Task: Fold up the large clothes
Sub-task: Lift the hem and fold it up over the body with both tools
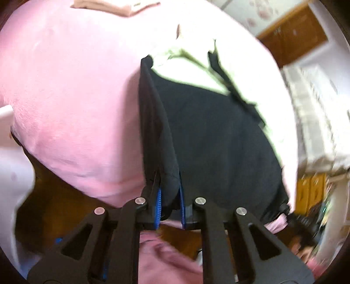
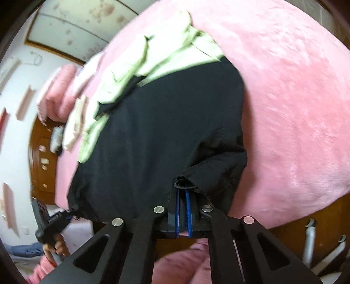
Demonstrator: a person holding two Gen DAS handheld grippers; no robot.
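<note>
A large black garment (image 1: 218,142) with a pale green upper part (image 1: 188,72) lies spread on a pink bed cover (image 1: 76,98). My left gripper (image 1: 169,192) is shut on one corner of its black hem, and the cloth bunches between the blue pads (image 1: 159,205). In the right wrist view the same black garment (image 2: 164,131) and its green part (image 2: 166,54) lie on the bed cover (image 2: 295,98). My right gripper (image 2: 183,192) is shut on the other hem corner, with a folded edge sticking out above the pads. The left gripper (image 2: 52,220) also shows at the lower left, held by a hand.
The bed's near edge drops to a brown wooden floor (image 1: 54,207). A folded pink cloth (image 1: 113,6) lies at the far side. Pink pillows (image 2: 63,91) and a wooden bedside unit (image 2: 41,157) stand to the left. White chair legs (image 2: 310,240) are at the lower right.
</note>
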